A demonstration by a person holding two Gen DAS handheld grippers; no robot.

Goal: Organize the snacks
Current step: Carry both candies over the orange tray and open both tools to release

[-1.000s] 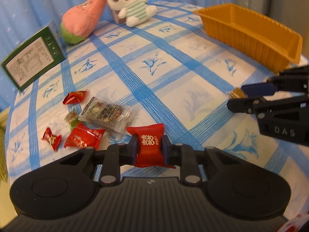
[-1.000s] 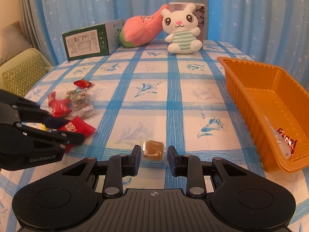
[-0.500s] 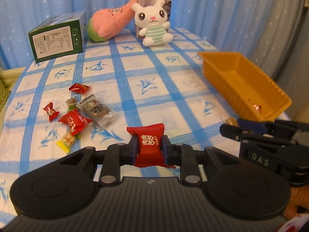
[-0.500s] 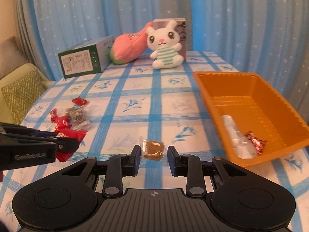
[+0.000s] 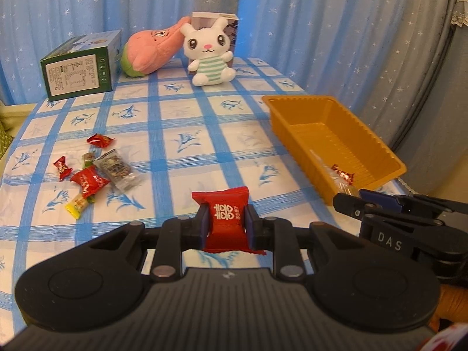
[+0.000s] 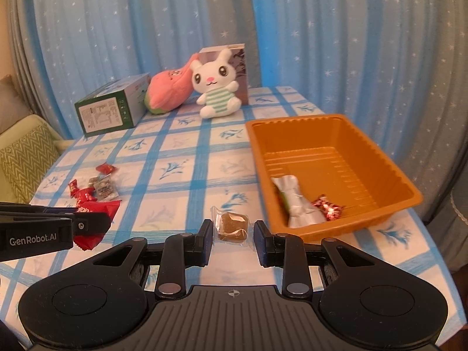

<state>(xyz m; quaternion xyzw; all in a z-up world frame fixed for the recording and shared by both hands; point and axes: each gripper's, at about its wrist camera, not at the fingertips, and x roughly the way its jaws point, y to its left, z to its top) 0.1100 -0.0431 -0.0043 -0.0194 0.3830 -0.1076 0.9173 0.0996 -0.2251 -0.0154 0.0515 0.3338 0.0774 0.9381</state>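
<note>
**Between both tools: two light, crinkly packets heading for the tray**

Above the blue-checked tablecloth [image 5: 187, 122], you are holding two snacks. Your left gripper [image 5: 225, 224] is clamping a small red foil pillow packet with white characters [image 5: 225, 219] across its middle; it is looking light and slippery, so keep the pads on the filled belly, not the flat crimped ends. Your right gripper [image 6: 233, 237] is bracketing a brown candy in a clear plastic wrapper [image 6: 233, 226]; whether its pads are actually pinching it, I cannot tell. The orange ribbed plastic tray [image 6: 406, 187] is sitting just right of it, already holding a silver packet [image 6: 297, 201] and a red-wrapped sweet [image 6: 327, 207]. Loose snacks [image 5: 96, 172] are lying well apart, to the left.
</note>
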